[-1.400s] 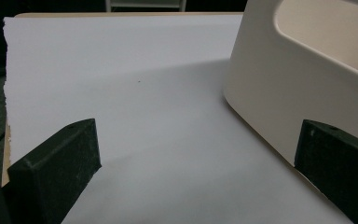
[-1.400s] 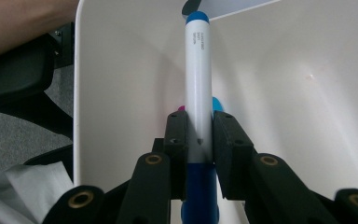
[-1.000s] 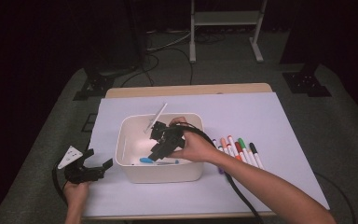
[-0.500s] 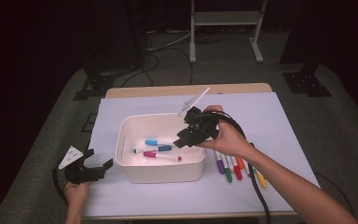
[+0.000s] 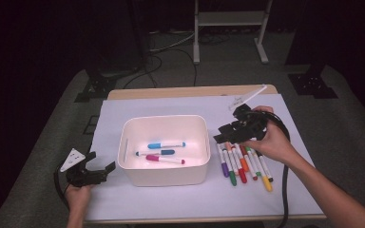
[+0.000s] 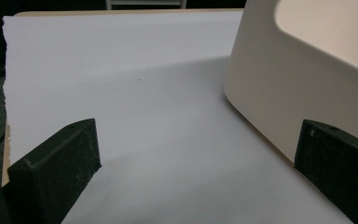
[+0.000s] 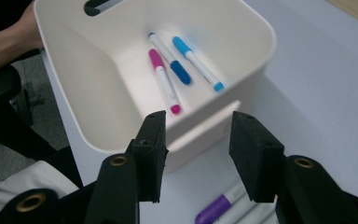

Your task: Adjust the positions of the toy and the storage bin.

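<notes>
So the right claw (image 5: 225, 136) is hanging over the near end of the marker row (image 5: 244, 164), jaws about half apart and nothing between them. They've just been opening, with no marker in them. The bin (image 5: 164, 173) sits just to its left, with three markers in it: light blue (image 5: 166, 145), dark blue (image 5: 155, 152) and pink (image 5: 165, 159). In the right gripper view a purple marker (image 7: 216, 206) lies right below the jaws.

The left claw (image 5: 100, 168) is parked wide open and empty beside the bin's left wall, low on the paper (image 6: 135, 84).

What could go wrong, I'd guess: the row under the claw is packed tight, markers touching side by side. Come down with jaws only half open and a pad may land on a neighbour, or pinch two at once, or roll the row apart. Markers are round and slick, so a grab near one end could let it swing out on the way to the bin. Also that cable (image 5: 285, 190) trails right next to the row and could drag across it.
</notes>
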A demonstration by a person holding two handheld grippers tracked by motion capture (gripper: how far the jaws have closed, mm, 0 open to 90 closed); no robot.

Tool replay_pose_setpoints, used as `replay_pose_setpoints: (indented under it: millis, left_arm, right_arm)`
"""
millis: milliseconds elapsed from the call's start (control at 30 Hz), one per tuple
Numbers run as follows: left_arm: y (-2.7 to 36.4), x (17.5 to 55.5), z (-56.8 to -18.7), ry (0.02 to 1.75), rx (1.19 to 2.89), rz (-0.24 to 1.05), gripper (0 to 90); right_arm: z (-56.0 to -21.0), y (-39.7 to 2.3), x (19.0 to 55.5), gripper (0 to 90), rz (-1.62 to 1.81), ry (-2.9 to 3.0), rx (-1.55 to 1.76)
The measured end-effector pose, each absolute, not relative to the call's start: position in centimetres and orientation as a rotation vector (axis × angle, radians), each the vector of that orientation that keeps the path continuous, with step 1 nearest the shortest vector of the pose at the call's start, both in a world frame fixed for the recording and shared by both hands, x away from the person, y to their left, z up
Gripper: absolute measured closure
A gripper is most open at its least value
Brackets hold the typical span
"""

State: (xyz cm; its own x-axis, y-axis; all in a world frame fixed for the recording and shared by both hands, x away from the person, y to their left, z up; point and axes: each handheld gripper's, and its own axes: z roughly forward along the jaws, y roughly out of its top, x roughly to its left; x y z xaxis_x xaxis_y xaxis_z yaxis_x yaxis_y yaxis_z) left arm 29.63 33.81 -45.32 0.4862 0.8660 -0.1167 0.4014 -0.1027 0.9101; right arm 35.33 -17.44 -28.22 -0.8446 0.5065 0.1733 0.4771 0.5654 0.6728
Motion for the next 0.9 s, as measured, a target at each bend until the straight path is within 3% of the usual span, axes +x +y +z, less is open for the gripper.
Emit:
replay_pose_setpoints:
  millis: [433, 900]
  left_arm:
    - [33.8, 29.6, -45.3, 1.084, 1.708, 0.575, 0.0]
    - [33.8, 29.6, -45.3, 1.083, 1.711, 0.576, 0.0]
  right_arm:
    - [-32.2, -24.3, 35.3, 50.4, 1.144, 2.635, 1.088]
    - [-37.1, -28.0, 35.2, 50.8, 1.087, 2.590, 1.247]
